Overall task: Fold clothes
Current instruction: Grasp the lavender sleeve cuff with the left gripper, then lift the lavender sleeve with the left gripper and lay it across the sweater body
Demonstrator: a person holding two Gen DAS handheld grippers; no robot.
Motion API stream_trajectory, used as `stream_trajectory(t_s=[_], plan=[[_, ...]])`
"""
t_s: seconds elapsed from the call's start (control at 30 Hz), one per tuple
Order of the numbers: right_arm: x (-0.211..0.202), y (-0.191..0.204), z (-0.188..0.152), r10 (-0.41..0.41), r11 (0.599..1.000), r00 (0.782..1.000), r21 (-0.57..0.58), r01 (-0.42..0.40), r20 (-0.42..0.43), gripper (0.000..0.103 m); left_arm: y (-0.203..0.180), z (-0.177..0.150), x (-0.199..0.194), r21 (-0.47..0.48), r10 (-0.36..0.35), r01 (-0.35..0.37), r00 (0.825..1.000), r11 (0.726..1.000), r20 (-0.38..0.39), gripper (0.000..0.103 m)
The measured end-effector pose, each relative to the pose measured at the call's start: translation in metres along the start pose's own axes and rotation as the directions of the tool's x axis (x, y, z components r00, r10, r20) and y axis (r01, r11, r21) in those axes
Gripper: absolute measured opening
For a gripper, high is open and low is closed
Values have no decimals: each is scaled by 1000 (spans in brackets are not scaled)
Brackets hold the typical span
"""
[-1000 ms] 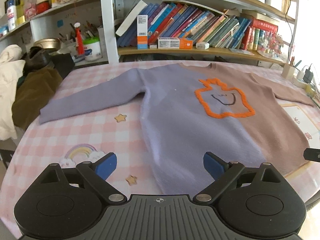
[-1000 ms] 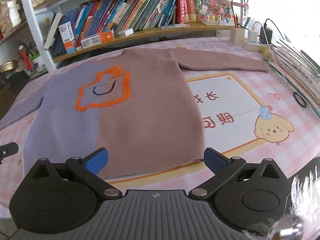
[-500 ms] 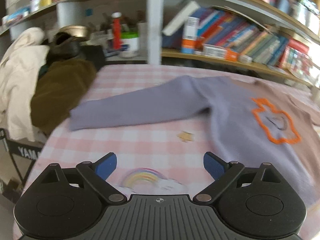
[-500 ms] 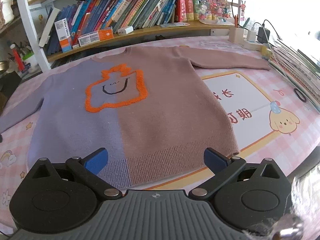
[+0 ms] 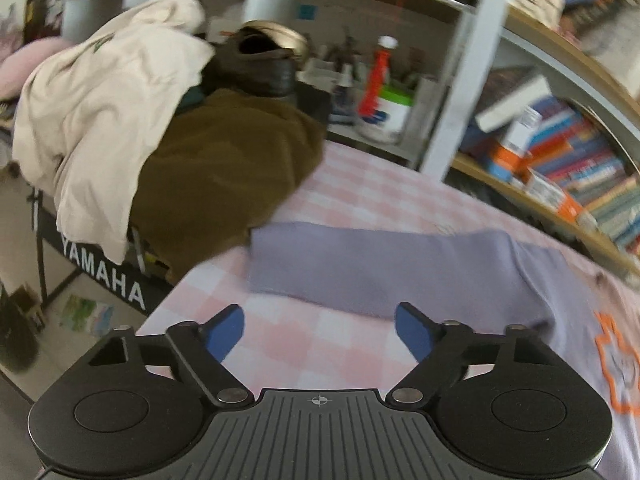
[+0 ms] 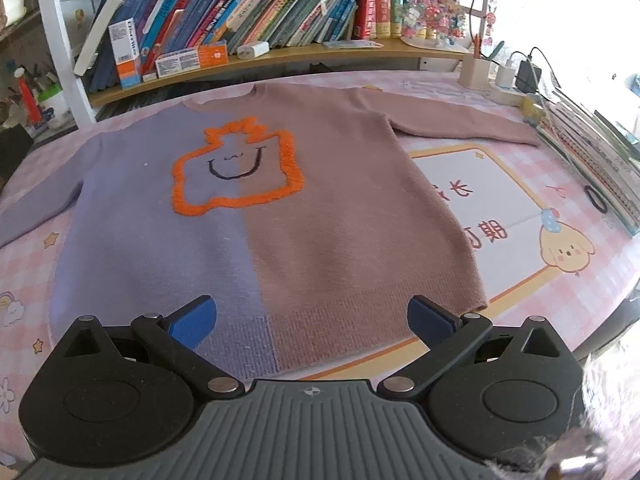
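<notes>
Sweater (image 6: 256,216) lay flat, front up, on the pink checked tabletop (image 6: 560,312), lilac half on the left, brown half on the right, both sleeves spread out sideways. My left gripper (image 5: 320,334) hung over bare cloth just near of the lilac sleeve (image 5: 384,268) by its cuff, jaws just closing in but apart, nothing between them. My right gripper (image 6: 312,318) sat wide and empty over the sweater's near hem.
</notes>
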State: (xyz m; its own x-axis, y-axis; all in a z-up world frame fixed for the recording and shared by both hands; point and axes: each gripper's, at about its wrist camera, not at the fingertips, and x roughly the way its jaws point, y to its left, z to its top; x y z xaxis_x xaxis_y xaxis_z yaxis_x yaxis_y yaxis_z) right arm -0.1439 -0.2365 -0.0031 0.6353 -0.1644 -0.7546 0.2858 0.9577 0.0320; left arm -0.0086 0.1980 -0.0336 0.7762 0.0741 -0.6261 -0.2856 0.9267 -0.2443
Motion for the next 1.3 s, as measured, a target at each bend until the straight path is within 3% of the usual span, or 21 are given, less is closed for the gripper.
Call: stream_trajectory(t_s=[0.27,0.53,0.6,0.77,0.9,1.1,1.3], plan=[[-4,-8,-2,-56,998,998,17,56,-6,103,25,8,32,-177,11,-14,1000,984,-21,48],[-8,-16,-7,-101,994,995,33,102,-18,103,24,19,53,-298,-33,34,999,954,11,47],[-9,-16,-7,-107,994,994,32,108,-19,103,21,21,58,-314,-38,40,999,949,11,41],[-9,-17,-5,-114,993,993,30,114,-16,103,15,21,62,-314,61,-61,998,948,-9,4],[-7,-20,-3,-116,992,993,40,116,-12,103,13,24,61,-320,81,-82,997,944,-17,3],[2,-19,4,-77,997,997,12,77,-12,103,-9,31,39,-287,18,0,998,958,60,3],[15,-28,13,-8,1000,1000,-30,7,-16,103,-46,40,11,-225,-56,88,988,970,143,3]])
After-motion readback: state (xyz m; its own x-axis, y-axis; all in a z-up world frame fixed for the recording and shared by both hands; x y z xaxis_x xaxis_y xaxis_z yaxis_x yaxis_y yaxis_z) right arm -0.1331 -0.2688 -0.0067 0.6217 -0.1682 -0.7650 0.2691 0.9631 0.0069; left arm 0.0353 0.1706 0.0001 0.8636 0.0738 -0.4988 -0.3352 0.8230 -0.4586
